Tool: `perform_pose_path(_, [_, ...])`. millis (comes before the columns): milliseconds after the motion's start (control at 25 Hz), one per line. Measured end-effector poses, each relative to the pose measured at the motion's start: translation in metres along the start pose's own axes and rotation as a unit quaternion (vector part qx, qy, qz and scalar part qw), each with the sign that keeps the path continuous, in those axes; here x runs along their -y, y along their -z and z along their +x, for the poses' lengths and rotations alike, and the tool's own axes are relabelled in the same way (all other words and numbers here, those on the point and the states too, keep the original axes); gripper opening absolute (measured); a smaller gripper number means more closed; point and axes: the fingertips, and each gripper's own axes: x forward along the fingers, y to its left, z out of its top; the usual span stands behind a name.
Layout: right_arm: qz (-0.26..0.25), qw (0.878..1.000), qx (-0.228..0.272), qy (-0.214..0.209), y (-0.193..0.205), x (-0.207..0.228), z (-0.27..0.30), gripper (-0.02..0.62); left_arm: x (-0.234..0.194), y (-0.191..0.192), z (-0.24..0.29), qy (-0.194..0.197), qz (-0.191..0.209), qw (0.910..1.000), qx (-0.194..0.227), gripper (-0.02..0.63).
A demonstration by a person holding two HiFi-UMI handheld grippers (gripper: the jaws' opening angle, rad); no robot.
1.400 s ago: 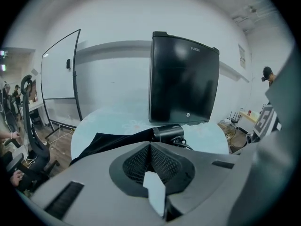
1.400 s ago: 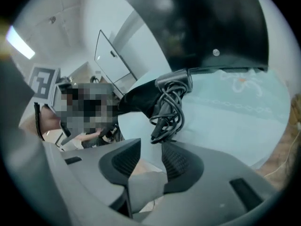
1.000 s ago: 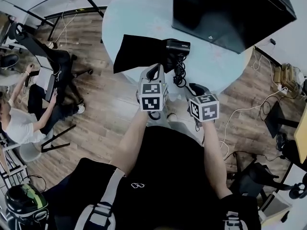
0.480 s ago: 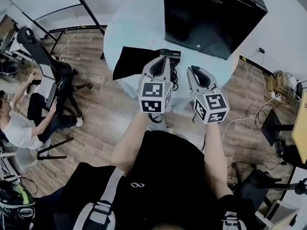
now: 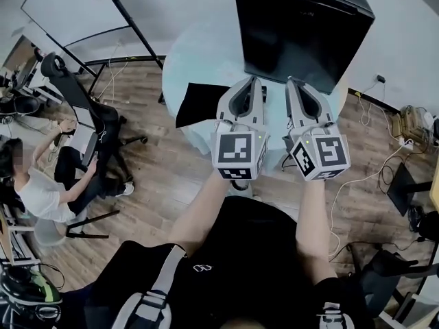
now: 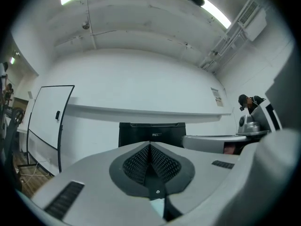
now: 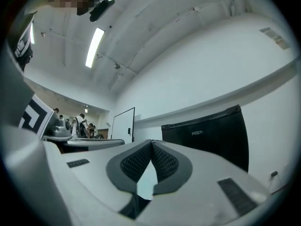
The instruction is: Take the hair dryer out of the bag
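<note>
**Legible marks: one brand name, the rest unreadable**

- Black cabinet (image 7: pixel 207 135): white brand lettering near the top edge of its front, reading "FUXIN" in the right gripper view. The last letter is uncertain.
- Wall notice (image 6: pixel 217 97), up and right of the cabinet: print too small to read.
- Left gripper's cube (image 5: pixel 239 155) and right gripper's cube (image 5: pixel 324 156): black-and-white square markers, no letters.
- Shirt emblem (image 5: pixel 199 268): white loop outline, no words.

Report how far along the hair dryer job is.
Done, apparently: the bag lies flat on the table, though the dryer is not in view. In hand: nothing; the left gripper is shut empty, and the right gripper has just closed on nothing. Left: only confirming the dryer is out.
</note>
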Motion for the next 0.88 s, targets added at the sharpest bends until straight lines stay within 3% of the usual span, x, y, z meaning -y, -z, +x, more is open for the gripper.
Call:
perform_pose_path(240, [-0.010, 1.000, -0.010, -0.025, -0.003, -0.017, -0.020, 0.002, 0.020, 0.002, -0.019, 0.004, 0.018, 0.9998, 0.002, 0.012])
perform_pose_path(880, [-0.018, 0.999, -0.044, -0.005, 0.009, -0.011, -0.028, 0.002, 0.023, 0.027, -0.017, 0.015, 0.011, 0.9990, -0.041, 0.012])
